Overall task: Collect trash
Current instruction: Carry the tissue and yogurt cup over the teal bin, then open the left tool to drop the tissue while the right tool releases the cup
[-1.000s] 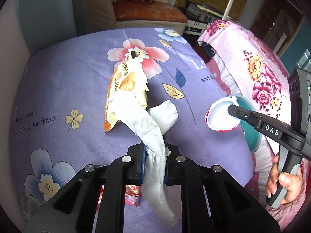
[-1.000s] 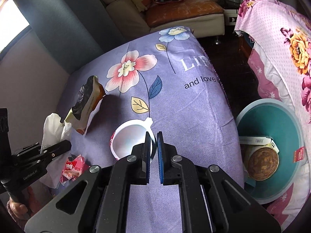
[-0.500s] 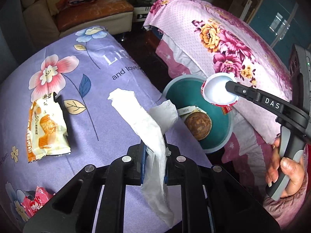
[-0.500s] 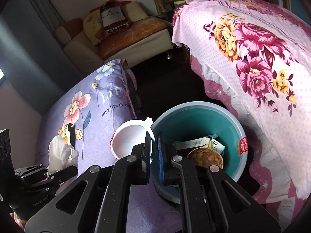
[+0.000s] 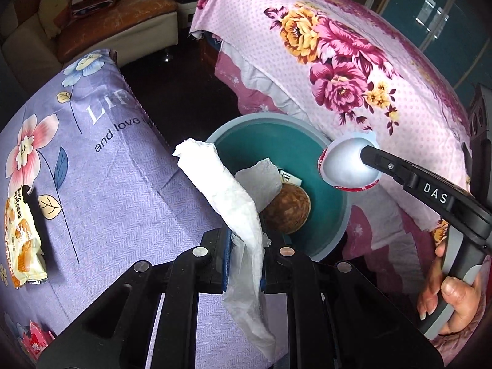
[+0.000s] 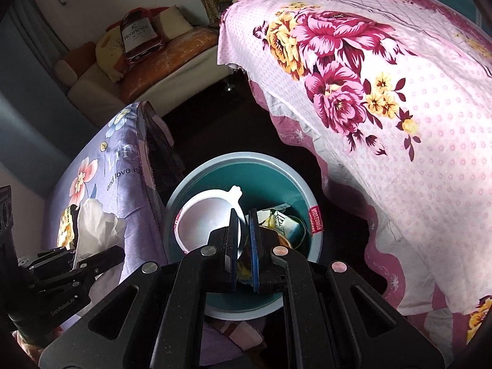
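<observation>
The left gripper (image 5: 244,246) has its jaws clamped on a long white tissue (image 5: 227,190), which rises from the grip toward 11 o'clock and trails loose past the jaws toward 6 o'clock. In that wrist view the teal bin (image 5: 335,230) lies just beyond the fingertips at 1 o'clock, with a brown round thing (image 5: 287,212) and a bit of printed paper already inside. The tissue's upper end looks to hang at the bin's near rim rather than over its middle.

The right gripper (image 6: 243,230) has its jaws pinched on the rim of a white cup (image 6: 203,224), held on its side with the mouth facing the camera. In the right wrist view the cup sits over the bin (image 6: 316,243), inside its rim at 9 o'clock.

The step in hand is the drop: both pieces are carried to the bin and neither is released yet. The next move calls for the right jaws to part so the cup falls in, and for the left gripper to edge further over the opening before letting go, since a limp tissue may drape on the rim.

On the purple bedspread (image 5: 117,184) a yellow snack wrapper (image 5: 21,246) lies at 9 o'clock and a red wrapper (image 5: 37,341) at 8 o'clock, both still to collect
</observation>
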